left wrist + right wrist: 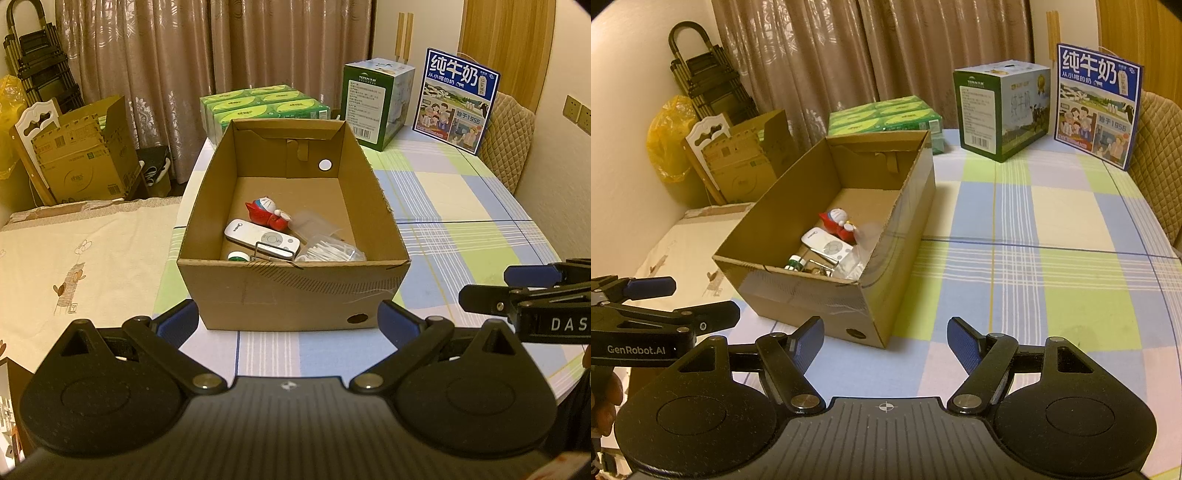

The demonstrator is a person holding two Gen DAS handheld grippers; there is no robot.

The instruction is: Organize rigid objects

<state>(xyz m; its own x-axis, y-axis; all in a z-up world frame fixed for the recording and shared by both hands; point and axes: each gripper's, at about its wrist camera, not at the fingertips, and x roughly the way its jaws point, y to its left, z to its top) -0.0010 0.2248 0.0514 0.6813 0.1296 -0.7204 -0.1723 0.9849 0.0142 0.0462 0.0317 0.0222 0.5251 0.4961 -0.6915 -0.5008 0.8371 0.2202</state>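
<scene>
Right wrist: empty claw (pixel 885 341) angled downward

Table with a checked cloth (pixel 1015 280) of blue, green and white squares filling the middle and right, open cardboard box (pixel 291 291) sitting on it at center, green tissue packs (pixel 258 107) behind, green milk carton box (pixel 373 103) and blue milk box (pixel 456 99) at upper right
</scene>
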